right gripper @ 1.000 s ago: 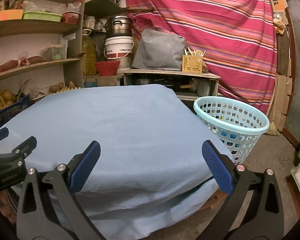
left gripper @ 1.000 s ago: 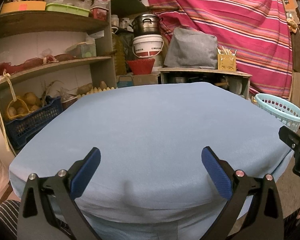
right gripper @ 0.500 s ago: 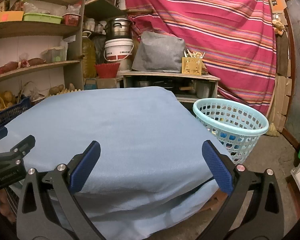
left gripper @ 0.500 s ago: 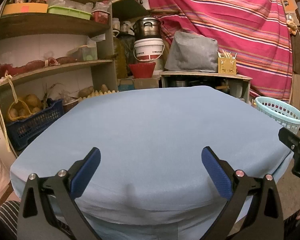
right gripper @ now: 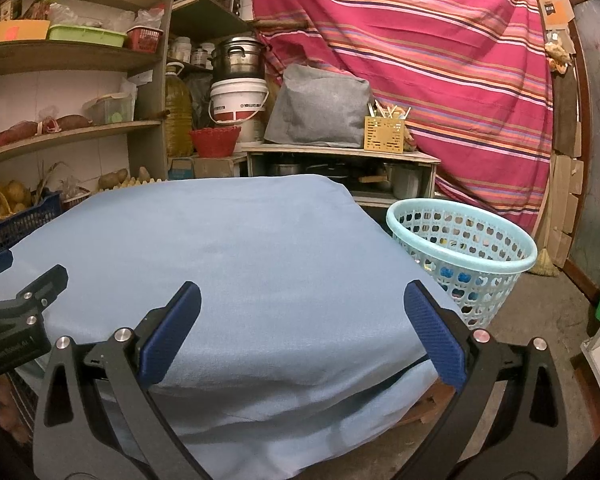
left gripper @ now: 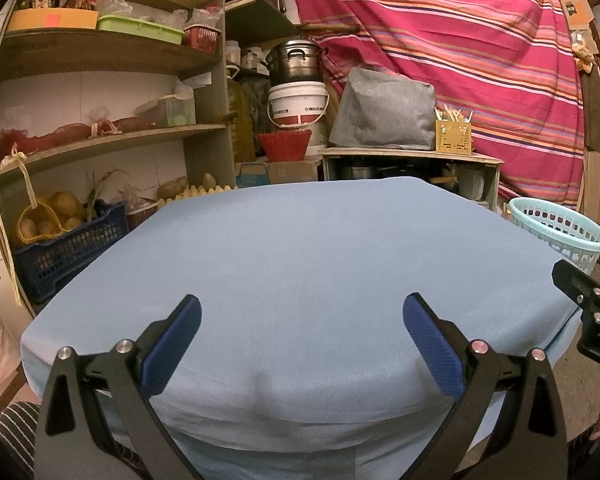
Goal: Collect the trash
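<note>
While both tools sit at the near edge of the table draped in a light blue cloth point(left gripper: 300, 264), neither one has anything in it. The left gripper point(left gripper: 300, 330) has its black arms spread wide, the dark blue textured pads point(left gripper: 172, 344) well apart with only bare cloth showing between them, and I can't tell whether the tips rest on the cloth or float above it. Same deal with the right gripper point(right gripper: 300, 330): jaws fully spread, pads empty, aimed over the table's right corner.

The pale turquoise perforated plastic basket point(right gripper: 464, 256) stands on the floor just beside the table's right edge, and there are a few coloured bits visible through its holes, too small to make out. In the left view it only peeks in at the far right point(left gripper: 560, 228), behind the tip of the other tool point(left gripper: 584, 296).

Behind the table: wooden shelves point(left gripper: 100, 136), a white bucket point(left gripper: 298, 104), and a striped pink curtain point(right gripper: 420, 60).
</note>
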`<state>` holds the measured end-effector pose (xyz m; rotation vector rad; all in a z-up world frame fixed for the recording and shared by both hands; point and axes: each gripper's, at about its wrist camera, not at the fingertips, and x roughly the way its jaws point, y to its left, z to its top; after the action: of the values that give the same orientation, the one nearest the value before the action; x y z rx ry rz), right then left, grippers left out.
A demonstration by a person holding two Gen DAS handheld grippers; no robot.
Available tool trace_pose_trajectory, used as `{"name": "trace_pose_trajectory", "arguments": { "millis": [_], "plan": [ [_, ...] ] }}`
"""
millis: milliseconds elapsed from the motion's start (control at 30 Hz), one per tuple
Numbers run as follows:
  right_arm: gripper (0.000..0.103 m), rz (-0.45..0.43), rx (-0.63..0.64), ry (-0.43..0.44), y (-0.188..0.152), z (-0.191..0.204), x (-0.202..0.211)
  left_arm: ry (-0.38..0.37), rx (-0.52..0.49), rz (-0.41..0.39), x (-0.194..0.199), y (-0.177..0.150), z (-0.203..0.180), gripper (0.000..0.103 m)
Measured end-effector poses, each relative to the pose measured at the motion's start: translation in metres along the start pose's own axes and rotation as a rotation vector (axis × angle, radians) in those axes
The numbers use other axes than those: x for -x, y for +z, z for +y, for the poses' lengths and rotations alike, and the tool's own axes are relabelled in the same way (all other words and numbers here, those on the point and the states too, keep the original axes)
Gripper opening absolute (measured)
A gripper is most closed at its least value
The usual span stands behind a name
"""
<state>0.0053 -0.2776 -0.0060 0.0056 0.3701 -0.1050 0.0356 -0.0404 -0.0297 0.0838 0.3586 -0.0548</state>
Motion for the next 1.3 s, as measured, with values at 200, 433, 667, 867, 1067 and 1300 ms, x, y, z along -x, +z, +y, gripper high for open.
{"name": "trace_pose_trajectory", "arguments": {
  "millis": [200, 433, 667, 867, 1067, 1300],
  "plan": [
    [0.099, 0.0, 0.001, 0.0, -0.0006, -0.0001, 0.0002, 0.002, -0.002, -0.002, 0.0004, 0.0002, 0.0005, 0.099],
    [0.099, -0.001, 0.003, 0.0, -0.0002, 0.0007, -0.0004, 0.001, 0.002, -0.003, 0.0002, 0.0013, 0.0013, 0.099],
    [0.099, -0.001, 0.001, -0.001, -0.0006, 0.0007, -0.0002, 0.0, -0.004, -0.008, -0.0002, 0.0029, 0.0029, 0.099],
    [0.099, -0.002, 0.002, -0.001, -0.0006, 0.0007, -0.0001, 0.003, 0.0, -0.01, 0.0005, 0.0039, 0.0016, 0.099],
    [0.099, -0.002, 0.002, -0.001, -0.0008, 0.0005, 0.0, 0.003, 0.001, -0.011, 0.0003, 0.0035, 0.0013, 0.099],
    [0.099, -0.003, 0.004, -0.001, -0.001, 0.0001, -0.0002, 0.006, -0.003, -0.018, 0.0019, 0.008, -0.0006, 0.099]
  ]
}}
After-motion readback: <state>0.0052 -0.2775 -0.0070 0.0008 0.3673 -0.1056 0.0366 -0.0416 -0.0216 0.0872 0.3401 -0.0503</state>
